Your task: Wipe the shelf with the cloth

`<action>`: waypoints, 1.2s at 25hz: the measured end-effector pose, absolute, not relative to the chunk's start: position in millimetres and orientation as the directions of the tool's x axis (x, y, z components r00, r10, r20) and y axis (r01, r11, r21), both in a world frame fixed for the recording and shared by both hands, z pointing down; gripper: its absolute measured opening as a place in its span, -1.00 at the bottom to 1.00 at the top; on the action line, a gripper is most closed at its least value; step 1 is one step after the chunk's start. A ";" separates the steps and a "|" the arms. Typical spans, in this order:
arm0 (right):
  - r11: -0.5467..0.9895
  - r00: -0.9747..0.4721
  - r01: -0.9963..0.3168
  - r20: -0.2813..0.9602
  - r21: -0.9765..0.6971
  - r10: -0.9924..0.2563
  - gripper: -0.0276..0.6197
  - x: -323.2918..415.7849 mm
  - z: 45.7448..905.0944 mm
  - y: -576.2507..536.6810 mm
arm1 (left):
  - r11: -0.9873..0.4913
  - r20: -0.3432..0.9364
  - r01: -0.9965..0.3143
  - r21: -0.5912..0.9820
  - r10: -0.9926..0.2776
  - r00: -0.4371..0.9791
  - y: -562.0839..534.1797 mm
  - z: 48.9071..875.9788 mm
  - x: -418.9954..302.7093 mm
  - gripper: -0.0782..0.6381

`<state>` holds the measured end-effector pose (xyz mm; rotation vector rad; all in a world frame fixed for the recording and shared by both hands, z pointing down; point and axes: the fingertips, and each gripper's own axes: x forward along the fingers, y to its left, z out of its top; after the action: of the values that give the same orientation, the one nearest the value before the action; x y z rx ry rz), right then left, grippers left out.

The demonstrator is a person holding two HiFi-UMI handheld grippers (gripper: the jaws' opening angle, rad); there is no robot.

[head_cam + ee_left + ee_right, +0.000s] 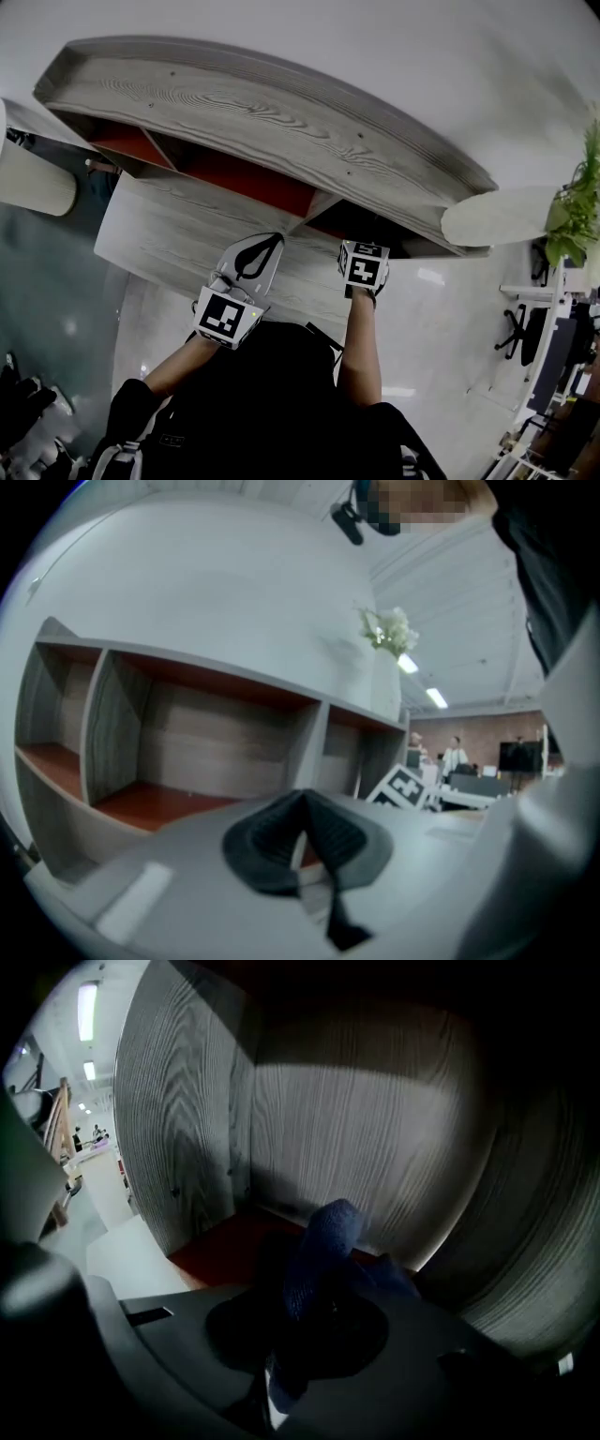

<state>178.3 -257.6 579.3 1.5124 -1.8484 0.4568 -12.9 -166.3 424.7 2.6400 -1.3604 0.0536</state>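
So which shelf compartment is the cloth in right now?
The rightmost compartment, dark in the head view: the right gripper, shut on the blue cloth, reaches into it. The left gripper sits outside.

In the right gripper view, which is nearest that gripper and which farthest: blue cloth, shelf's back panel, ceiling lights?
1. Blue cloth, held in the right gripper's jaws.
2. Back panel, straight ahead behind the cloth.
3. Ceiling lights, far upper left.
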 end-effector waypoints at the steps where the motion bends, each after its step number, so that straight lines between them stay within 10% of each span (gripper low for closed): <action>1: 0.271 -0.083 -0.949 0.705 0.159 -0.704 -0.82 176.2 579.9 -261.9 | -0.567 0.104 -0.812 0.136 -0.807 0.581 -167.0 423.7 -12.5 -0.77; 30: 0.719 -0.388 -0.671 0.740 0.182 -0.549 -0.82 80.6 587.3 -286.1 | -0.531 0.103 -0.837 0.132 -0.832 0.545 -146.3 420.8 -17.2 -0.77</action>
<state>80.6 -286.1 587.3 0.9241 -2.0867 0.1847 -17.2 -146.3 420.8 2.6124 -1.4244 0.0404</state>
